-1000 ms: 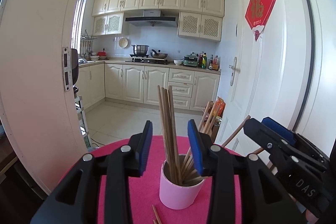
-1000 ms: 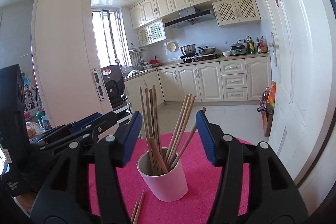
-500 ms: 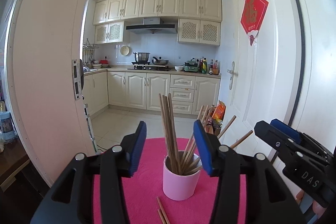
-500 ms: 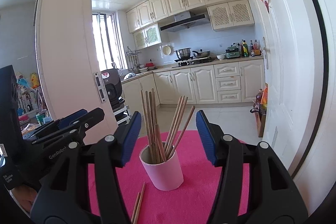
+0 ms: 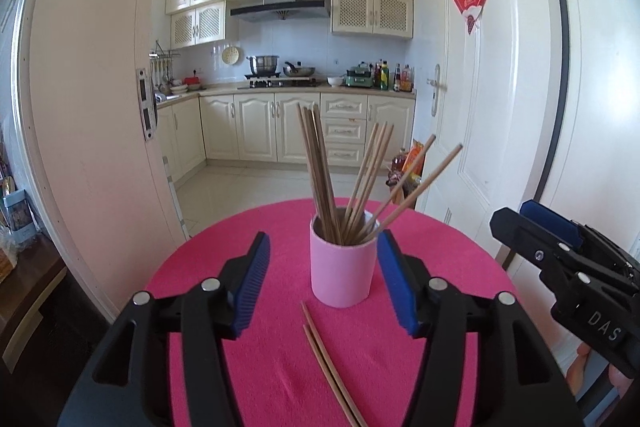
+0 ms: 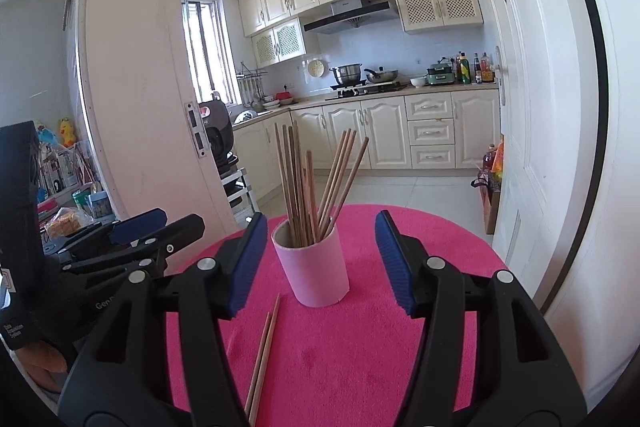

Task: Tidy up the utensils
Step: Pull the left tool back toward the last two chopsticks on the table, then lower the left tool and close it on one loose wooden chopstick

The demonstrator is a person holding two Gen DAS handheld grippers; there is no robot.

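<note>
Your left gripper (image 5: 322,281) hangs over the near part of the round pink table (image 5: 248,359), its blue-padded jaws spread with nothing pinched between them. They have just been opening wider. The pink cup (image 5: 343,269) stands upright on the table just beyond the fingertips, framed by the gap between the jaws but not touched by either pad.

The cup holds a bunch of wooden chopsticks (image 5: 318,171). One cluster stands almost straight at the left side of the cup, and the rest fan out to the right, with two leaning far over the rim.

Two loose chopsticks (image 5: 326,359) lie side by side on the pink cloth, near you, starting just in front of the cup's base and running toward the lower edge of the left view. From the right view they run down and to the left of the cup.

Your right gripper (image 6: 320,261) is likewise spread and empty, and its jaws have just opened a little further. The cup sits beyond and between its pads, closer to the left one, with no contact. Each gripper shows at the edge of the other's view, so they hang side by side, apart.

Far behind the table an open doorway leads into a kitchen with cream cabinets (image 5: 280,131).
</note>
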